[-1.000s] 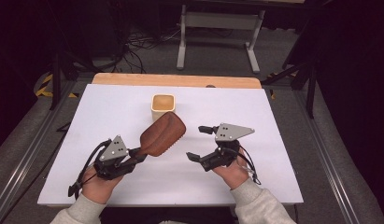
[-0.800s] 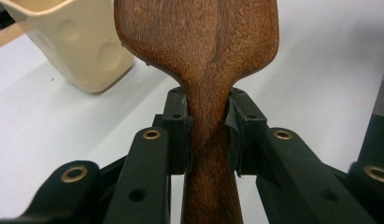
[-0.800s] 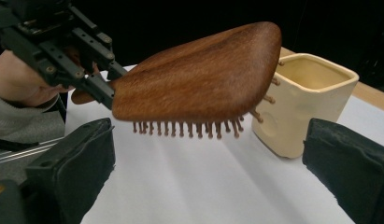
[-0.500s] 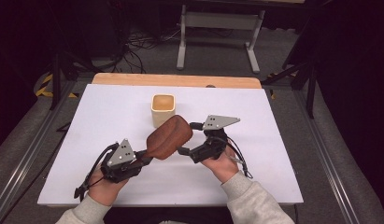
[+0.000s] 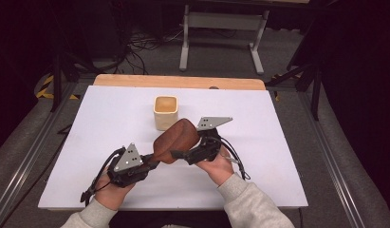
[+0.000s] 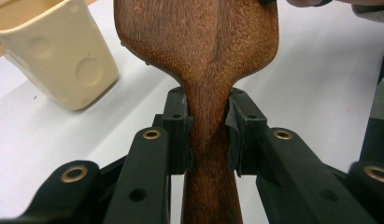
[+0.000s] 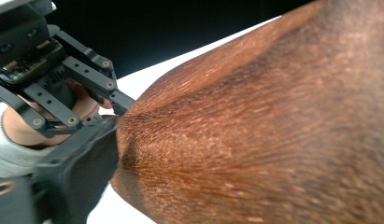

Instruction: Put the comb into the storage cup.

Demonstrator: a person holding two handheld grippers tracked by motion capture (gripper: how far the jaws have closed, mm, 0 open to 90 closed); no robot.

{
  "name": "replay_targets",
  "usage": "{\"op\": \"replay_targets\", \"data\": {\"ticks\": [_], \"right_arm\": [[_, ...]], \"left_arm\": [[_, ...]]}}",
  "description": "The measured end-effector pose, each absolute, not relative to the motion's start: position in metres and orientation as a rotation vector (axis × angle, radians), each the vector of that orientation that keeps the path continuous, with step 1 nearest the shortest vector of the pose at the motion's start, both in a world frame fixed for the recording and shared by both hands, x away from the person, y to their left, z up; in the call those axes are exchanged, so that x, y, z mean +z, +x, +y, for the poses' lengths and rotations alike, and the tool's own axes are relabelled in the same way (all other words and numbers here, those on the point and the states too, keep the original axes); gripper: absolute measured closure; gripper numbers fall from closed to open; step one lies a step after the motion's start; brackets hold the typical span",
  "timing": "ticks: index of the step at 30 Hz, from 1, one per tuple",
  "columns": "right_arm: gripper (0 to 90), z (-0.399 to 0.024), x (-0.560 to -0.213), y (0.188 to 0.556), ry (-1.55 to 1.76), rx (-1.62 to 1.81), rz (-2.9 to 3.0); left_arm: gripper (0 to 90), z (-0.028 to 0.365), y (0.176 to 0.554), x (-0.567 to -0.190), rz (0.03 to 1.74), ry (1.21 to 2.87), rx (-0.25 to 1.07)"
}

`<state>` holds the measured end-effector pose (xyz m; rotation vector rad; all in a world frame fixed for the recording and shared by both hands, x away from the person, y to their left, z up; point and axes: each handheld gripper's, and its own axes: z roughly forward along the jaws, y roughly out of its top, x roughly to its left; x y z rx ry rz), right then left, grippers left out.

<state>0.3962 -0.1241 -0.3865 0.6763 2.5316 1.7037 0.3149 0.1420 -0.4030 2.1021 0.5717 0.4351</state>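
A brown wooden spoon (image 5: 176, 140) hangs above the white board, with its broad head pointing away from me. My left gripper (image 5: 152, 161) is shut on its narrow neck, and both pads press the wood in the left gripper view (image 6: 209, 119). My right gripper (image 5: 183, 153) is at the head from the right, and its jaws have just been closing with the head between them. In the right gripper view the spoon head (image 7: 255, 130) is very close. One black finger (image 7: 77, 172) lies against its edge and the other is hidden. The left gripper (image 7: 116, 112) shows beyond.
A cream square cup (image 5: 165, 111) stands upright on the white board (image 5: 278, 156), just behind the spoon head; it is at the upper left in the left gripper view (image 6: 54, 51). A wooden strip (image 5: 178, 81) runs along the far edge. Dark floor and a metal stand (image 5: 221, 21) lie beyond.
My right gripper moved left from open board to the spoon head. The left gripper, still holding the spoon, shifted slightly right and nearer, and the head swung toward the right gripper.
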Motion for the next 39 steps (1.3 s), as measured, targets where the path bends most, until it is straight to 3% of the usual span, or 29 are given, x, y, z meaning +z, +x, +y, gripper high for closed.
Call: {"op": "replay_targets", "data": {"ticks": [5,9,13,25,28,33,36,39], "right_arm": [[20.3,-0.128,-0.385,0.397,0.703,1.776,2.528],[37.8,-0.132,-0.378,0.395,0.654,1.856,2.513],[47.0,-0.134,-0.371,0.393,0.599,1.913,2.534],[57.3,-0.129,-0.352,0.383,0.466,1.921,2.539],[58.0,-0.128,-0.348,0.381,0.449,1.917,2.534],[58.6,-0.127,-0.333,0.378,0.404,1.843,2.515],[58.6,-0.128,-0.328,0.378,0.394,1.838,2.506],[58.5,-0.128,-0.319,0.378,0.379,1.815,2.494]], "left_arm": [[73.0,0.142,0.315,-0.405,0.570,2.101,0.443],[73.0,0.141,0.316,-0.408,0.572,2.125,0.448],[72.7,0.138,0.316,-0.411,0.565,2.137,0.464],[71.2,0.141,0.315,-0.407,0.540,2.086,0.467],[67.2,0.143,0.315,-0.407,0.545,2.080,0.476],[33.3,0.154,0.319,-0.404,0.567,2.015,0.463],[19.1,0.159,0.320,-0.404,0.565,1.984,0.454],[12.5,0.166,0.323,-0.404,0.576,1.949,0.448]]}}
